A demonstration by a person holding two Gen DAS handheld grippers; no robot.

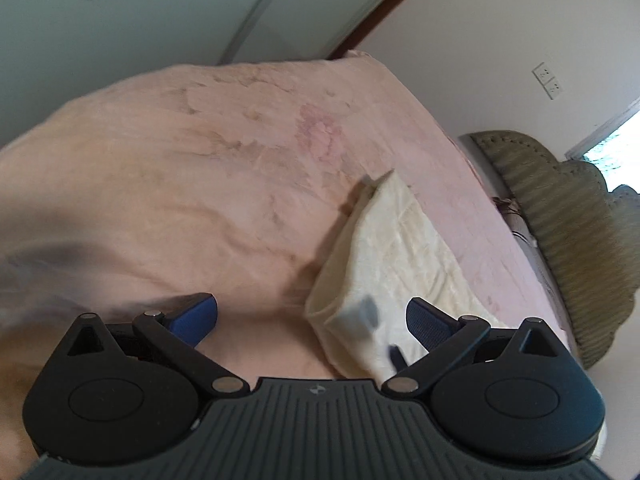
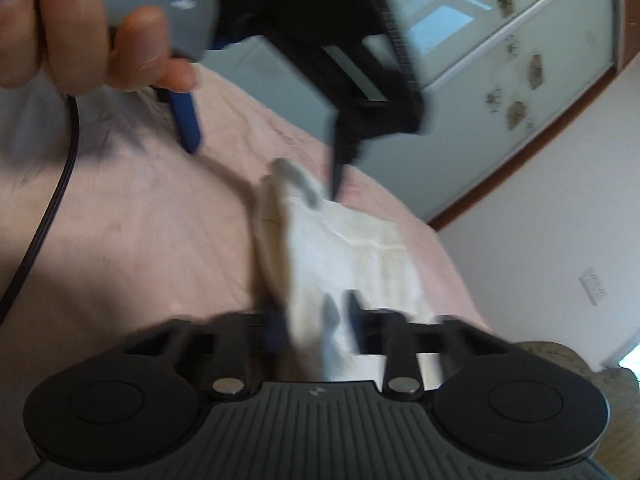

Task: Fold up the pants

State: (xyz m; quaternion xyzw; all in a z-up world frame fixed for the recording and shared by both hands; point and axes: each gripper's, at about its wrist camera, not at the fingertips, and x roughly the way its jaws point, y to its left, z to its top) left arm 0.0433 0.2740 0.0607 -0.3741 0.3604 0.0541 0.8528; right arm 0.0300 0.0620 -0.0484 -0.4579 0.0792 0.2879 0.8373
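Left wrist view: my left tool (image 1: 312,320) stands wide over the folded cream pants (image 1: 396,252) on the pink bed (image 1: 180,168). Right wrist view alone: my right tool (image 2: 316,320), narrow, pinches the pants' edge; a hand (image 2: 80,28) grips the left tool.

Soft daylight from a bright, blown-out window (image 1: 616,148) at my right; both views smear with motion blur, and fisheye bends the edges.

Right claw (image 2: 316,320) seemingly clamping pants (image 2: 360,248)
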